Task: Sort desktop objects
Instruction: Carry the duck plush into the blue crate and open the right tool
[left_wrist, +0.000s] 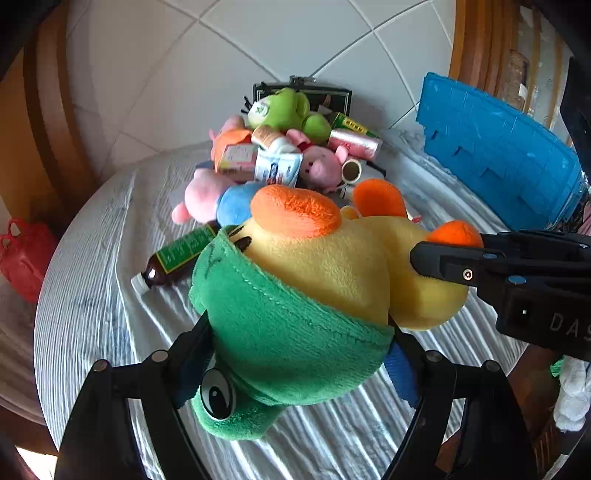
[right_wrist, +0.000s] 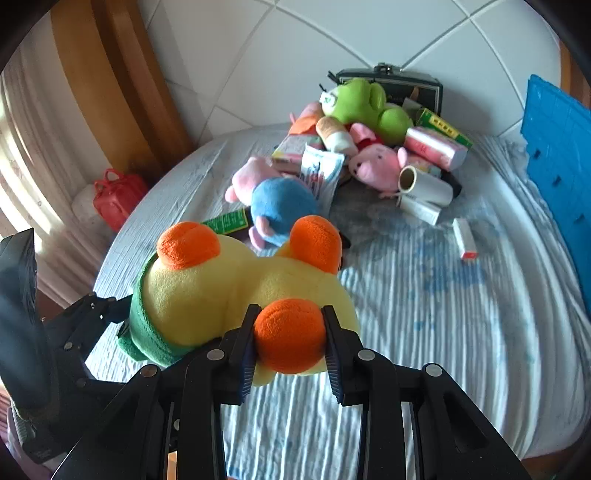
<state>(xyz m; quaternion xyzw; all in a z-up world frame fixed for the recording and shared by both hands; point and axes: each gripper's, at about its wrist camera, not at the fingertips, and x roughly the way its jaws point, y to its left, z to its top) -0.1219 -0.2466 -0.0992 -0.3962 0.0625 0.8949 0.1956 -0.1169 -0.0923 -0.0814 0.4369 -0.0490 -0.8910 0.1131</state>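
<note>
A yellow plush duck (left_wrist: 332, 266) with a green frog hood and orange feet is held above the round table. My left gripper (left_wrist: 299, 332) is shut on its green hooded head (left_wrist: 288, 343). My right gripper (right_wrist: 290, 336) is shut on one orange foot (right_wrist: 290, 334); it also shows in the left wrist view (left_wrist: 436, 258). The duck also shows in the right wrist view (right_wrist: 221, 295), with my left gripper (right_wrist: 122, 314) at its head. A pile of plush toys and boxes (right_wrist: 351, 147) lies at the back of the table.
The table has a white ribbed cloth (right_wrist: 424, 314). A brown bottle (left_wrist: 177, 258) lies by the duck. A blue crate (right_wrist: 557, 155) stands at the right. A paper roll (right_wrist: 424, 184), small boxes (right_wrist: 465, 240), a black case (right_wrist: 406, 85) and a red bag (right_wrist: 118, 195) on the floor.
</note>
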